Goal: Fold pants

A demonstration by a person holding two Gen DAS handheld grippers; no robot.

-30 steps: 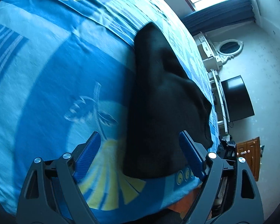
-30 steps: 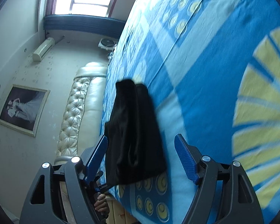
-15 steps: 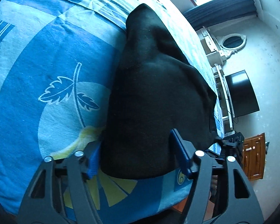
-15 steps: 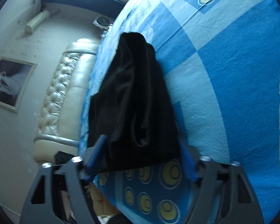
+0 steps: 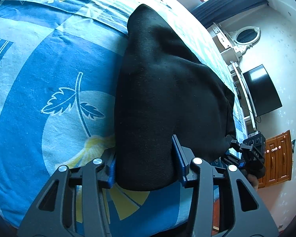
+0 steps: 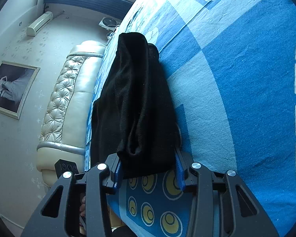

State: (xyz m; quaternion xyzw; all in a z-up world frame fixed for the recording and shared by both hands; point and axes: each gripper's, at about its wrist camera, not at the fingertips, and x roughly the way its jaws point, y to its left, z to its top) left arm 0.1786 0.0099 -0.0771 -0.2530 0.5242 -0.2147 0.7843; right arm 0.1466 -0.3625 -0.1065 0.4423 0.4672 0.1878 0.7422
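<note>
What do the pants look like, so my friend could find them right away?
Look at the big bed with the blue and yellow patterned bedspread. Near its edge lies a dark heap, the black pants, with a gripper closing in at each near end. They are the only plain black thing on that bright cover.

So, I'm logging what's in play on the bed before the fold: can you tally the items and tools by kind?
Black pants: 1
Grippers closed on the pants' near edge, left gripper and right gripper: 2
Patterned blue bedspread: 1
Total: 4
</note>
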